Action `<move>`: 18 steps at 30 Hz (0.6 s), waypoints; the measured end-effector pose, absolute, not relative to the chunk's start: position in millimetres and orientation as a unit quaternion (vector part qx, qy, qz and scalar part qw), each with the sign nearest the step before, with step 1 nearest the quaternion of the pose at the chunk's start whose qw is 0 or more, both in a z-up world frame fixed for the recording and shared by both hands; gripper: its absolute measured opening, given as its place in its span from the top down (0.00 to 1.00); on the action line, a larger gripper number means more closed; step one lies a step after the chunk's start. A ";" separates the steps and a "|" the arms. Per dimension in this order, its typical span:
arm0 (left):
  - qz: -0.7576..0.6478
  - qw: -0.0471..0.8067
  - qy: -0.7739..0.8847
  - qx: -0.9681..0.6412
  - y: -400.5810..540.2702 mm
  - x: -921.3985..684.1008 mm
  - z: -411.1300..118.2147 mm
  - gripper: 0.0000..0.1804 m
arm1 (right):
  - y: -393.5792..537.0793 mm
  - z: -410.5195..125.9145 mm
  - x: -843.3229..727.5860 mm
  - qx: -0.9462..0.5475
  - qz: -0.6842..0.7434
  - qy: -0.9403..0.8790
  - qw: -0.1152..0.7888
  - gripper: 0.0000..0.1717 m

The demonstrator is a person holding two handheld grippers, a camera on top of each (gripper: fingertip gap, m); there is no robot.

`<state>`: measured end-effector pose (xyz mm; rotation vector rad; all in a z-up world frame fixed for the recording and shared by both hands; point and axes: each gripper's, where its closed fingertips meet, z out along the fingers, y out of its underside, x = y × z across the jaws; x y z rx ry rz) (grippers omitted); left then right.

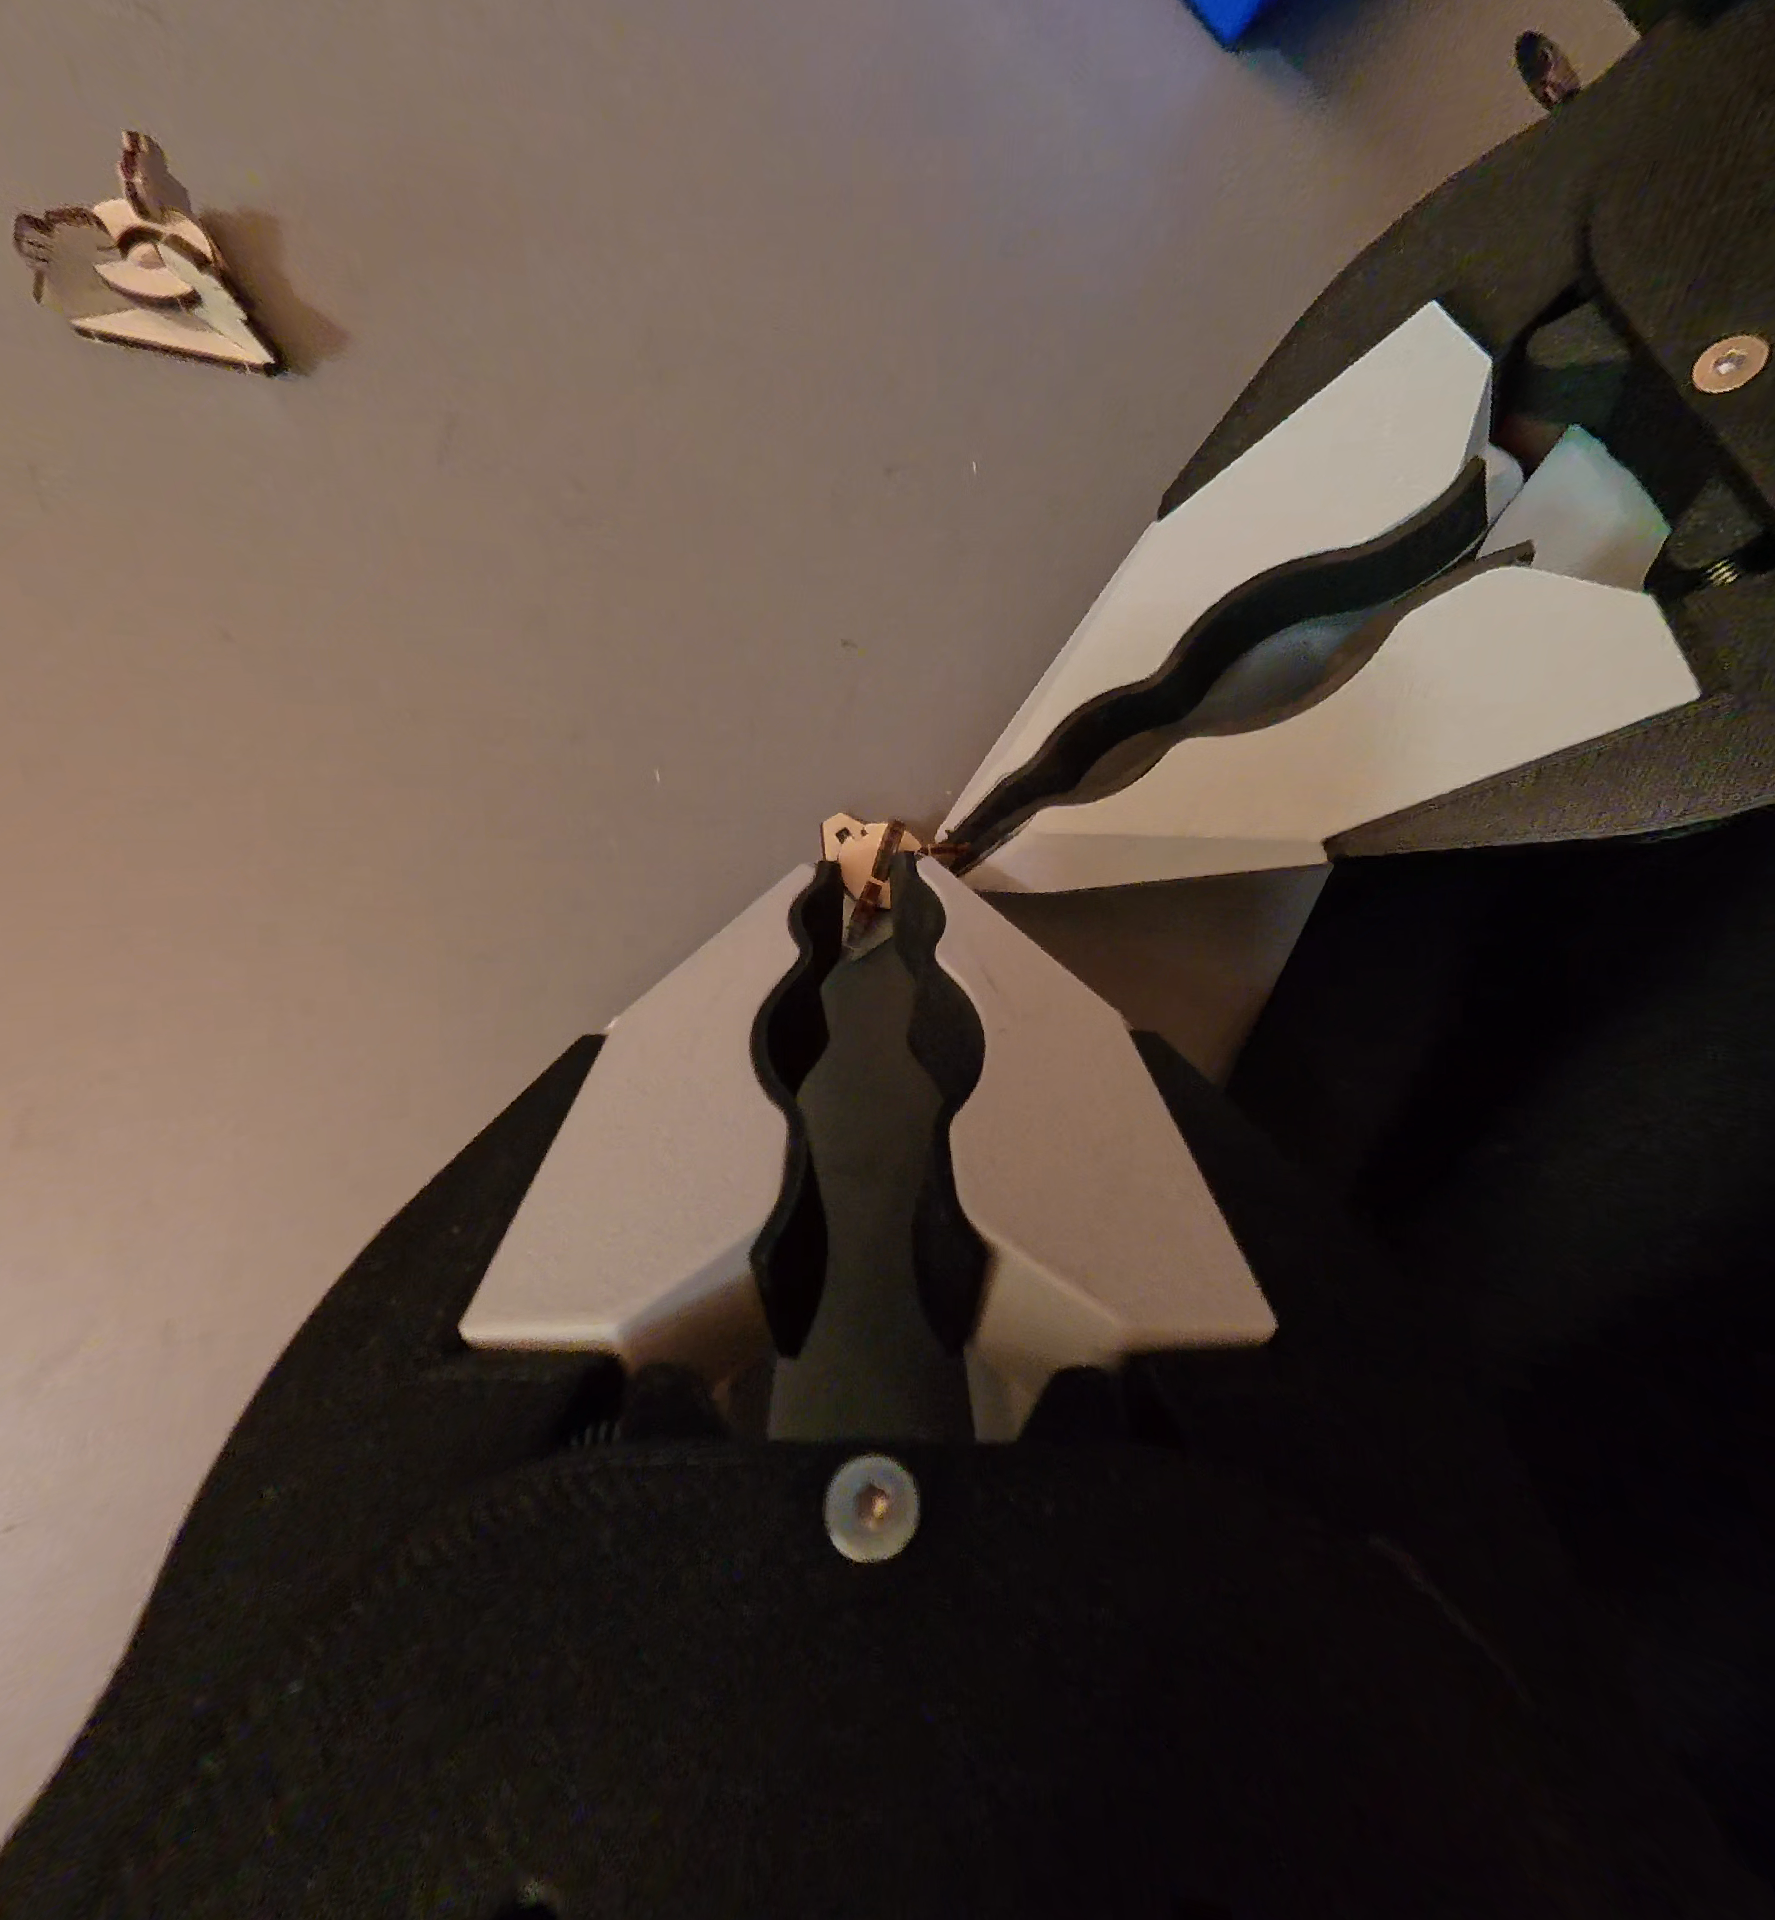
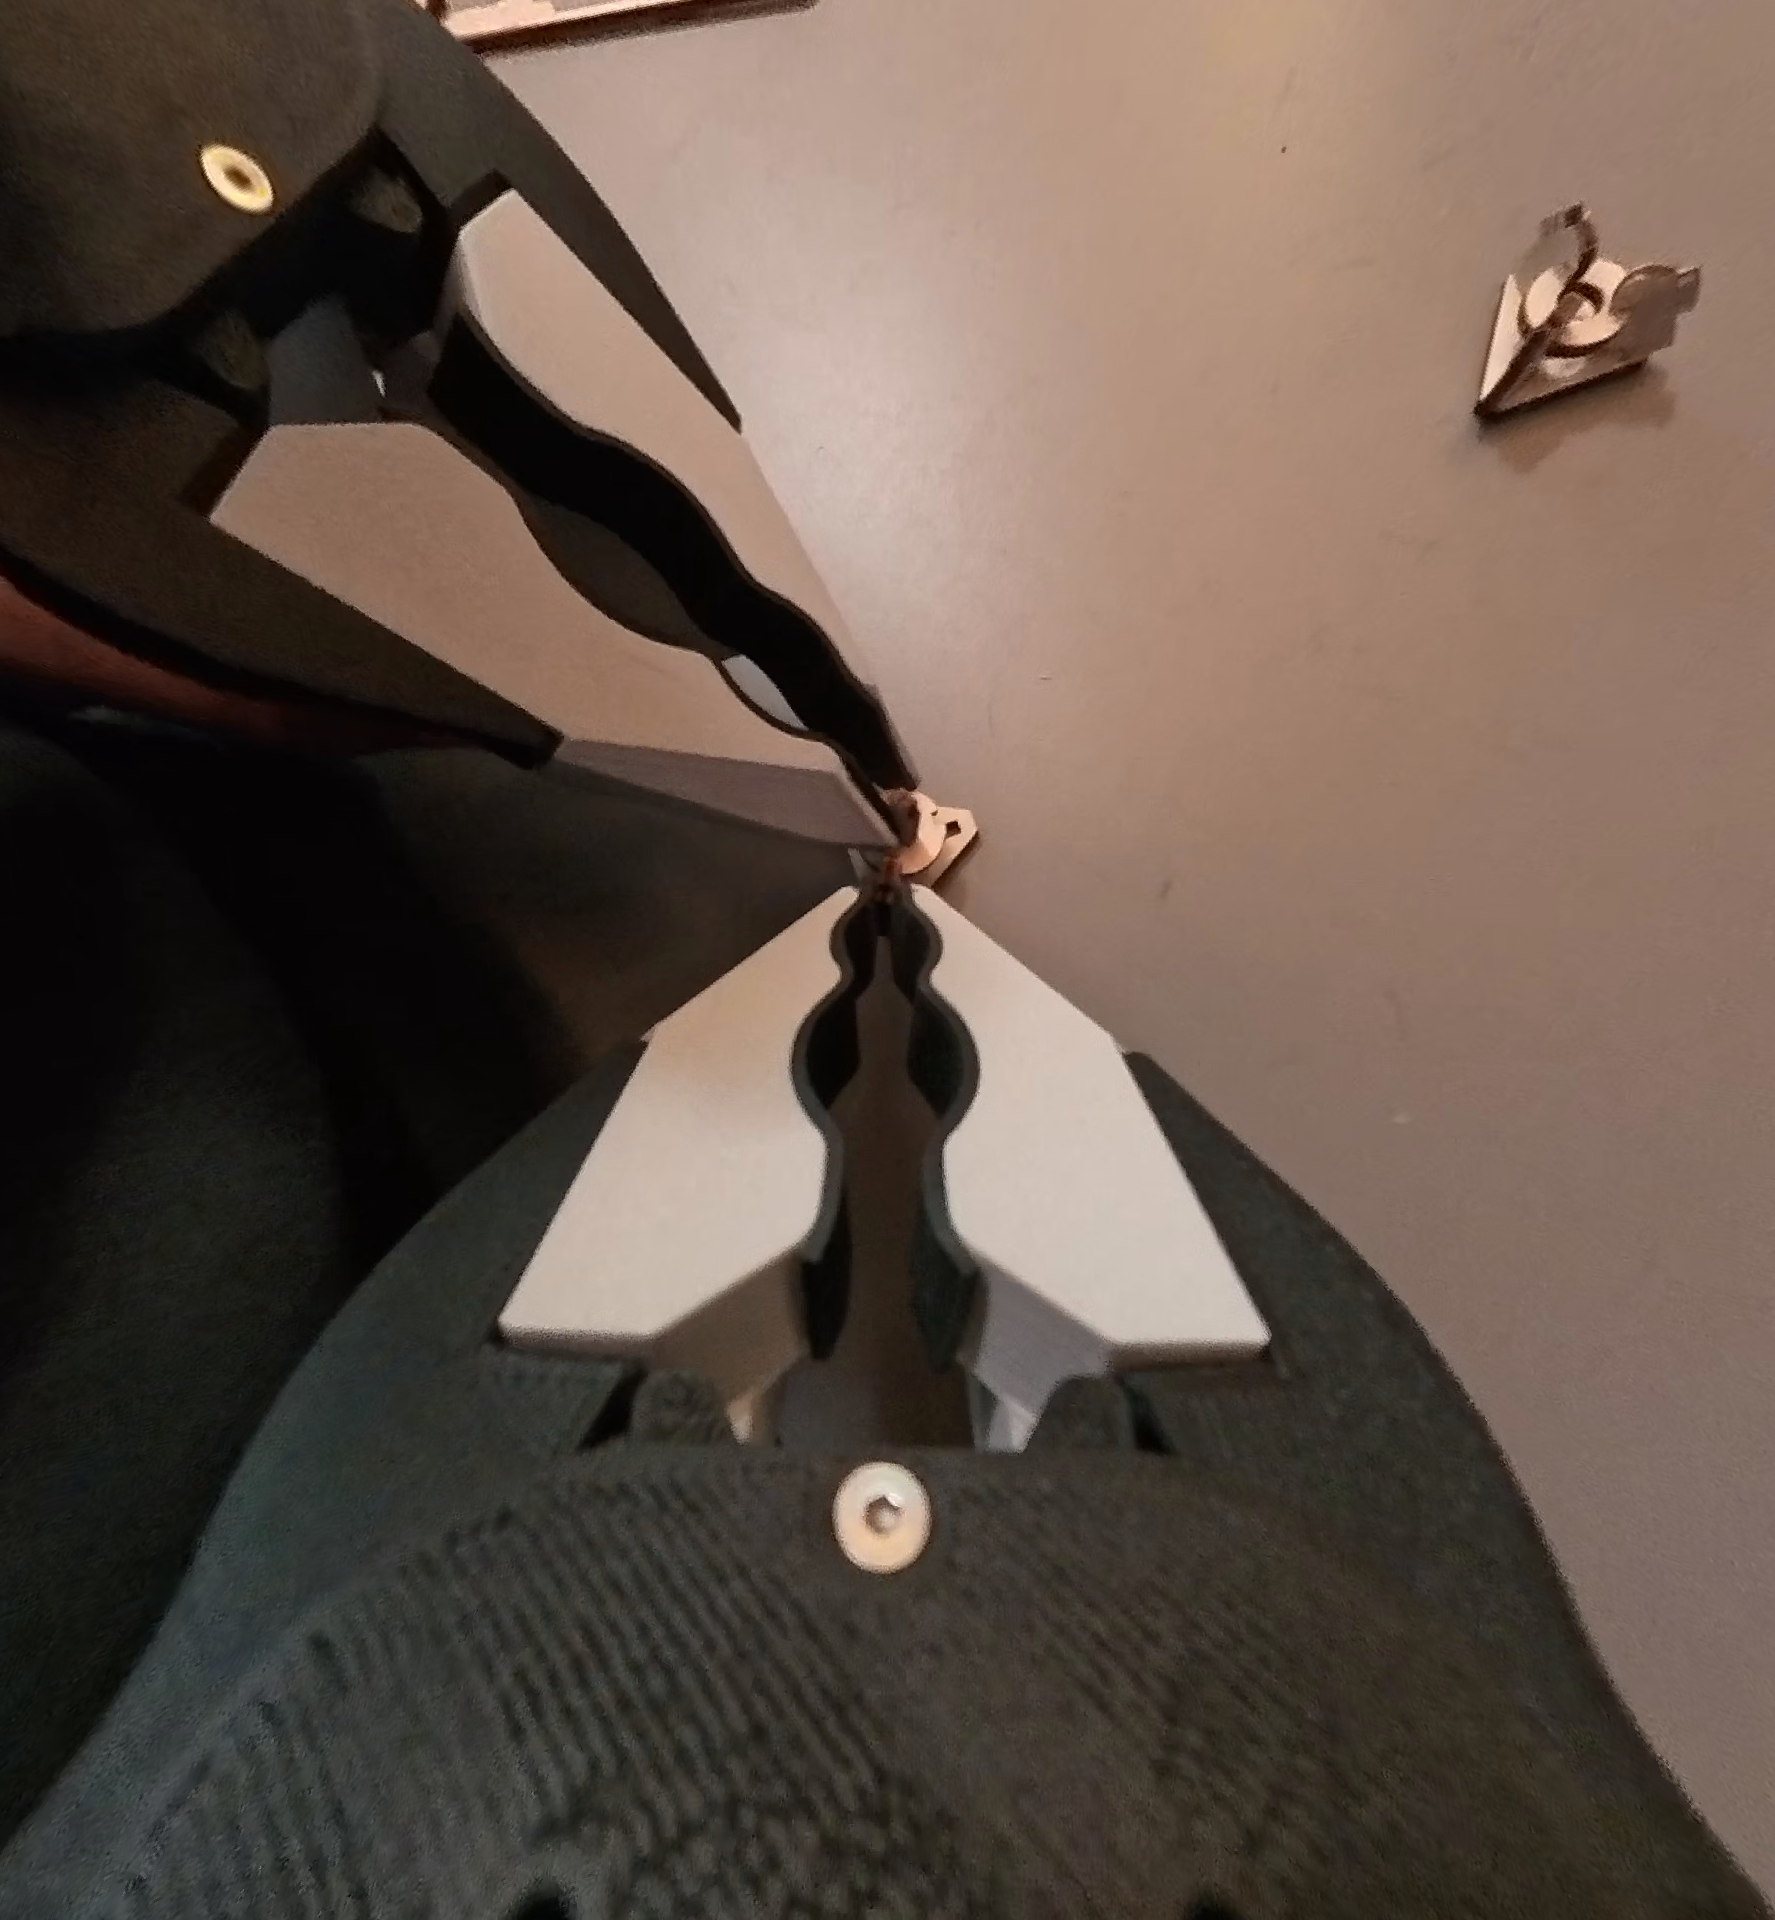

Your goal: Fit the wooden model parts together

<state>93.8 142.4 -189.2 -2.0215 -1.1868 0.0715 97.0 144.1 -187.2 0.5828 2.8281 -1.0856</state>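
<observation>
My left gripper (image 1: 867,883) and right gripper (image 2: 881,902) both pinch the little wooden piece (image 1: 859,852); I should move slowly.

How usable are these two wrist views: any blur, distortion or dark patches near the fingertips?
Left wrist view: dim warm light, strong wide-angle bending, lower right corner black; the small wooden assembly at the fingertips is fairly sharp. Right wrist view: softer, slight blur at the wooden assembly, left side lost in shadow; the far wooden piece casts a short shadow.

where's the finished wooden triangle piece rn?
Assembled wooden piece lies alone on the grey table, upper left in the left wrist view, upper right in the right wrist view, apart from both grippers.
</observation>
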 end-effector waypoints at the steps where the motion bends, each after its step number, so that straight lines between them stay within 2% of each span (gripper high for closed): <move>1: 0.030 0.387 -0.466 -0.795 142.3 93.7 -189.2 0.94 | 144.1 -187.2 97.0 0.184 -0.351 0.918 0.024 1.00; 9: 0.038 0.397 -0.465 -0.790 140.9 94.0 -189.5 0.94 | 143.1 -187.1 97.4 0.145 -0.396 0.907 -0.019 0.99; 18: 0.034 0.412 -0.472 -0.778 139.2 94.3 -189.9 0.94 | 141.1 -187.2 98.9 0.179 -0.427 0.884 0.068 0.99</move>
